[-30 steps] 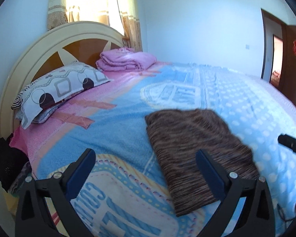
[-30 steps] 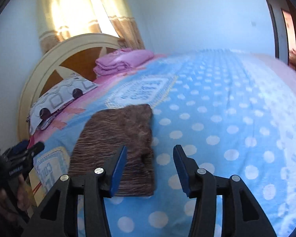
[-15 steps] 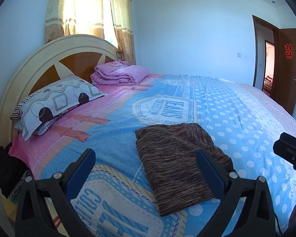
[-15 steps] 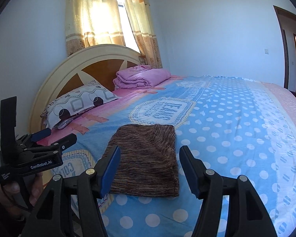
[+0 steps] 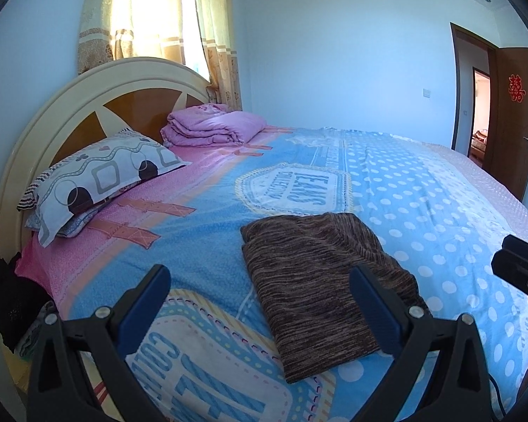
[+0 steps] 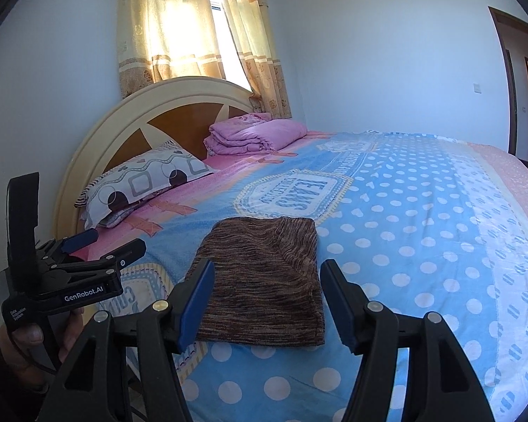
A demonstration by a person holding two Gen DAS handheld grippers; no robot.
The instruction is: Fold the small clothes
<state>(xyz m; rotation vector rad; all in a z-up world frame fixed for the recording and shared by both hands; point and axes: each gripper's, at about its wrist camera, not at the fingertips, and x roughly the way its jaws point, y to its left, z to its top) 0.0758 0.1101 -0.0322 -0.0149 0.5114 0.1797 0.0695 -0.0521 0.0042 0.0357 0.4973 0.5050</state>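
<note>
A brown striped knit garment (image 5: 320,277) (image 6: 264,277) lies folded into a flat rectangle on the blue dotted bedspread (image 5: 422,190) (image 6: 422,218), near the bed's front edge. My left gripper (image 5: 260,302) hangs open above and in front of it, nothing between its blue pads. My right gripper (image 6: 265,299) is open too, raised clear of the cloth with empty jaws. In the right wrist view the left gripper (image 6: 102,246) shows at the left, held by a hand (image 6: 21,348). A black part of the right gripper (image 5: 521,267) shows at the right edge of the left wrist view.
A patterned pillow (image 5: 98,179) and a folded pink quilt (image 5: 214,126) lie by the round headboard (image 5: 88,91). Dark clothing (image 5: 10,299) hangs off the bed's left side. A curtained window is behind; an open brown door (image 5: 510,119) stands at the far right.
Both grippers have drawn back and up from the folded garment, so more of the room shows. The right gripper's jaws stand slightly wider. The garment stays flat on the bed.
</note>
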